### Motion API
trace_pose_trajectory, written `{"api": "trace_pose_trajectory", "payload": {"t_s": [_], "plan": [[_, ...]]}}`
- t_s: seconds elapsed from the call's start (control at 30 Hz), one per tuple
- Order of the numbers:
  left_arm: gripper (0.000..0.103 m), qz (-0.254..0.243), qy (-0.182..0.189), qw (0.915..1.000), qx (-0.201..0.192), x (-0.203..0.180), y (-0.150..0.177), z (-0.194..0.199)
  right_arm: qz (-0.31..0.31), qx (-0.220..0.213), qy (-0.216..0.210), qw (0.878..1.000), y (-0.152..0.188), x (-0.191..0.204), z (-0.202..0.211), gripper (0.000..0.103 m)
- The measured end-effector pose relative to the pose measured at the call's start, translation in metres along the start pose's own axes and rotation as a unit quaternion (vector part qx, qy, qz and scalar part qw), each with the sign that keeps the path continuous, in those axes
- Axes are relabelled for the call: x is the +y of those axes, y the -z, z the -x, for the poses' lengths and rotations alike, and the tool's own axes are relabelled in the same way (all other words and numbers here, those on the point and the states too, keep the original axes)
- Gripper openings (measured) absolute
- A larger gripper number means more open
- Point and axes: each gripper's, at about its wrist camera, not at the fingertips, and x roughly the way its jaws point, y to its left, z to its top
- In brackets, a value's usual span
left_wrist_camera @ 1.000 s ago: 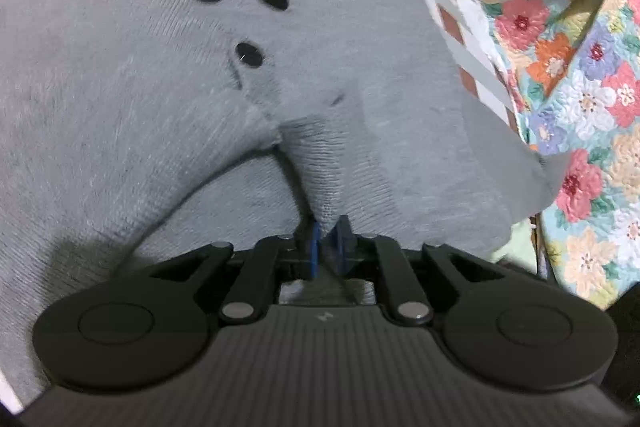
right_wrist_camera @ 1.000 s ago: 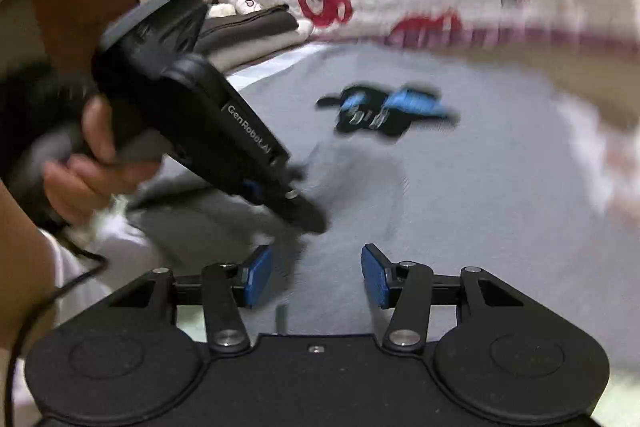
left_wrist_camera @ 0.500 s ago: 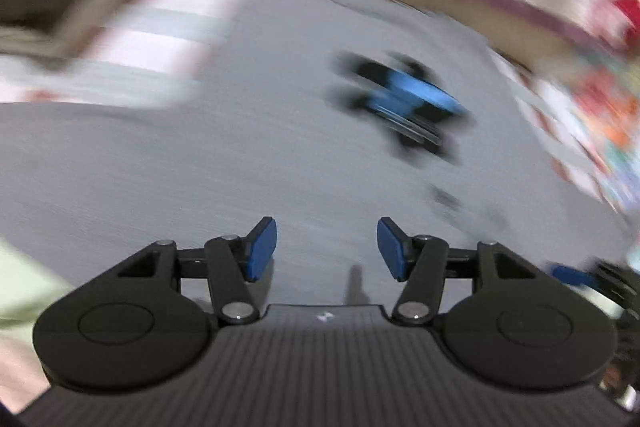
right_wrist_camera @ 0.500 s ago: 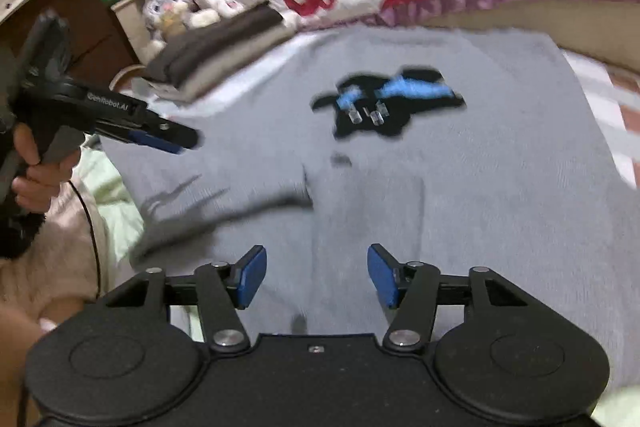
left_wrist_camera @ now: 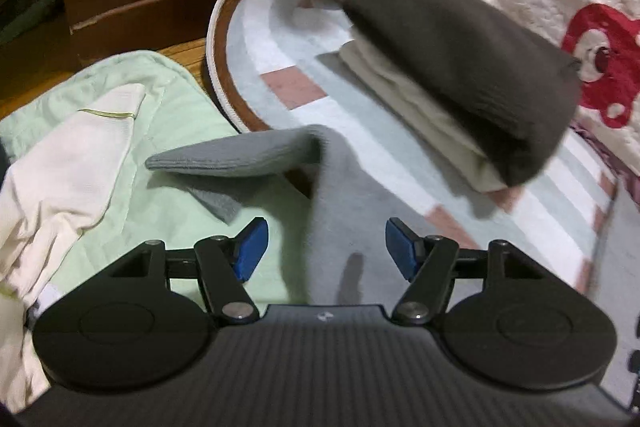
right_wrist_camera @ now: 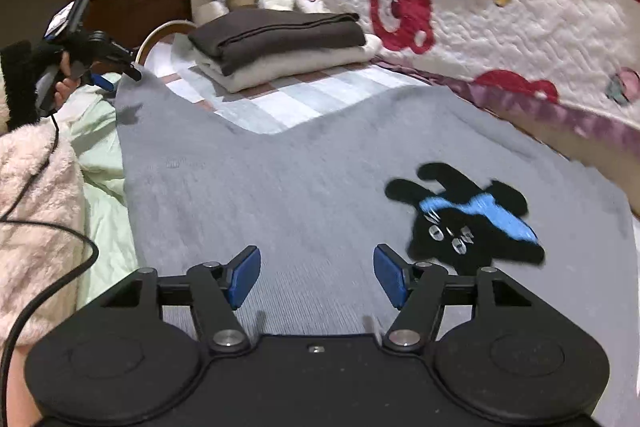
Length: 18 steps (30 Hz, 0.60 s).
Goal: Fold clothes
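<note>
Right wrist view: gray sweater (right_wrist_camera: 304,187) lying spread flat on the bed, black-and-blue cat patch (right_wrist_camera: 468,219) facing up toward the right side, one sleeve running long toward the far left. Sleeve cuff (left_wrist_camera: 236,159) in the left wrist view drooping off the bed edge over a pale green blanket (left_wrist_camera: 168,95), pointing left, just ahead of and slightly left of the left gripper (left_wrist_camera: 322,247). Left gripper standing released, jaws wide apart, gripping nothing; nearer to that cuff than the other tool. Right gripper (right_wrist_camera: 316,275) hovering low over the sweater's body, jaws likewise spread and empty, patch just to its right. Sleeve's long axis running away from the right gripper toward the left one (right_wrist_camera: 100,67). Beyond the sweater, lying stacked: folded dark garment (right_wrist_camera: 280,35) on a folded cream one (right_wrist_camera: 288,67).
</note>
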Motion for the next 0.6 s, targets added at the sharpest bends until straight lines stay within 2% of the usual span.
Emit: {"api": "trace_pose_trajectory", "payload": {"t_s": [0.07,0.1,0.13,0.2,0.3,0.33,0.4,0.47,0.5,0.53,0.57,0.6], "plan": [[0.065,0.038,0.021,0.9989,-0.02,0.009,-0.001,-0.01,-0.01,0.013,-0.002,1.0,-0.002,0.005,-0.012,0.068],[0.07,0.063,0.029,0.9972,-0.03,0.013,-0.001,-0.014,-0.015,0.02,-0.004,1.0,-0.002,0.007,-0.019,0.068],[0.07,0.088,0.034,0.9948,-0.037,0.018,-0.001,-0.018,-0.02,0.026,-0.007,0.999,-0.002,0.01,-0.023,0.068],[0.071,0.108,0.031,0.9922,-0.054,0.023,-0.002,-0.025,-0.024,0.033,-0.007,0.999,0.001,0.016,-0.027,0.068],[0.073,0.069,0.012,0.9967,-0.04,0.017,-0.004,-0.039,-0.043,0.035,-0.019,0.998,0.009,0.02,-0.028,0.069],[0.077,0.053,0.005,0.998,-0.033,0.015,-0.005,-0.044,-0.057,0.035,-0.031,0.997,0.013,0.018,-0.031,0.071],[0.077,0.02,-0.009,0.9996,-0.02,0.009,-0.006,-0.054,-0.088,0.039,-0.05,0.994,0.021,0.01,-0.036,0.071],[0.076,-0.015,-0.02,0.9996,-0.014,0.003,-0.007,-0.061,-0.104,0.037,-0.036,0.993,0.025,0.005,-0.037,0.071],[0.063,-0.036,-0.021,0.9989,-0.019,-0.002,-0.006,-0.059,-0.107,0.035,-0.034,0.993,0.027,0.004,-0.036,0.071],[0.027,-0.054,-0.022,0.998,-0.022,-0.007,-0.005,-0.057,-0.11,0.033,-0.034,0.993,0.029,0.002,-0.035,0.071],[0.008,-0.07,-0.023,0.997,-0.024,-0.012,-0.005,-0.055,-0.112,0.031,-0.033,0.993,0.031,0.001,-0.034,0.071],[0.005,-0.085,-0.023,0.9957,-0.026,-0.017,-0.005,-0.052,-0.114,0.029,-0.033,0.993,0.032,0.0,-0.033,0.071]]}}
